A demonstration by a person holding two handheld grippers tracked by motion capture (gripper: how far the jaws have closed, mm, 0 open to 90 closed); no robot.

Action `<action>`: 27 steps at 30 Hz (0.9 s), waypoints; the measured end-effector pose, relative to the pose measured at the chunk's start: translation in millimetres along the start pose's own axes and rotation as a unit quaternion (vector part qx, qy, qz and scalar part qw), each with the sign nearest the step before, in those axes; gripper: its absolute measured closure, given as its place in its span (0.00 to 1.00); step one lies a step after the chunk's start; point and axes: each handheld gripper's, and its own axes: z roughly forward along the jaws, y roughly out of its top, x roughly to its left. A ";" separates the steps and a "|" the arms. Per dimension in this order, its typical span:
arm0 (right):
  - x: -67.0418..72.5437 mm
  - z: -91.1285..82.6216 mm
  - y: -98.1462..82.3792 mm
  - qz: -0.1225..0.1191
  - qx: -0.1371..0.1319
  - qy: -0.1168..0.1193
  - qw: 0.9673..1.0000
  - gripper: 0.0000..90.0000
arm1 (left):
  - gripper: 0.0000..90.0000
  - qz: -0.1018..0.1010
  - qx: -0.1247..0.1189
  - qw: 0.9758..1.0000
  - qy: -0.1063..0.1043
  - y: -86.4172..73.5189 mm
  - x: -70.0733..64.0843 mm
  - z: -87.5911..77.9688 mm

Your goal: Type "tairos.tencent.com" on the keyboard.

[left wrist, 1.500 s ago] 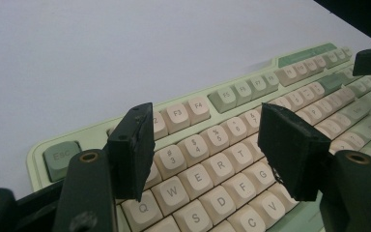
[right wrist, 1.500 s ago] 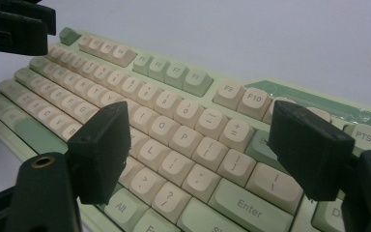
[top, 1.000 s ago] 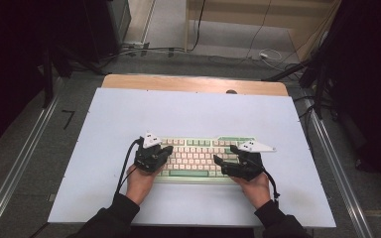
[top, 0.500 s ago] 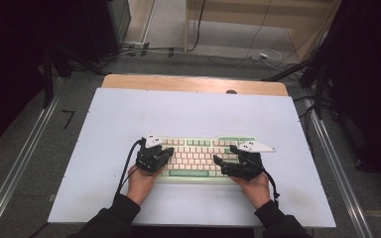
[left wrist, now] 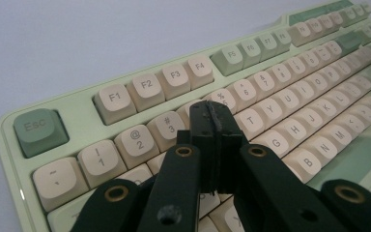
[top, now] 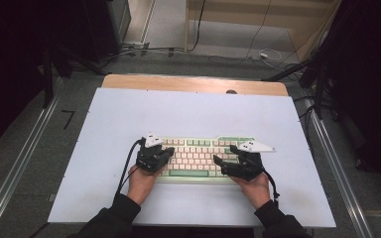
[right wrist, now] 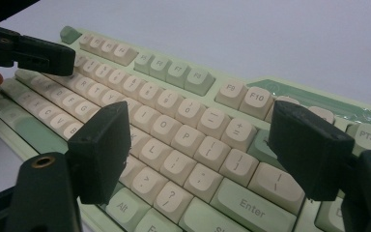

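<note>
Hovering over the keyboard [top: 198, 156]: left claw [left wrist: 211, 118] clenched empty; right claw [right wrist: 193, 145] released.

The pale green plastic keyboard [top: 198, 157] has a smooth, faintly glossy case, and its cream and green plastic keycaps [left wrist: 145, 87] look matt with a soft sheen. The black left gripper [left wrist: 212, 118] is matt plastic, its jaws edged rough and scuffed, with brass-coloured metal rivets [left wrist: 116, 193] at the joints. The black right gripper [right wrist: 198, 145] has the same matt, slightly grainy finish. The white tabletop [top: 188, 111] is smooth and matt, with a bare wooden strip [top: 178, 83] along its far edge.
</note>
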 end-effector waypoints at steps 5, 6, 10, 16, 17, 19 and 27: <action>0.2 0.2 -0.1 -0.001 0.000 0.000 1.000 0.24 | 1.00 0.000 0.001 1.000 0.002 -0.2 0.2 0.9; 0.2 0.2 -0.1 -0.001 -0.001 0.000 1.000 0.24 | 1.00 0.000 0.002 1.000 0.002 -0.3 0.3 1.2; 0.3 0.3 -0.2 -0.002 0.000 0.000 1.000 0.24 | 1.00 0.003 0.007 1.000 0.002 -1.0 0.0 2.3; 1.2 1.0 -0.7 -0.001 0.002 0.000 1.000 0.24 | 1.00 0.001 0.013 1.000 0.001 -2.3 -1.0 4.0; 1.3 0.9 -0.7 -0.002 0.002 0.000 1.000 0.24 | 1.00 -0.002 0.008 1.000 -0.002 -2.0 -0.2 2.8; 1.2 0.6 -0.7 -0.002 0.002 0.000 1.000 0.24 | 0.95 -0.008 -0.003 1.000 -0.006 -0.8 1.0 -0.7; 1.5 1.3 -0.8 -0.002 0.002 0.001 1.000 0.24 | 0.58 -0.022 -0.035 0.999 0.002 1.8 8.3 -13.7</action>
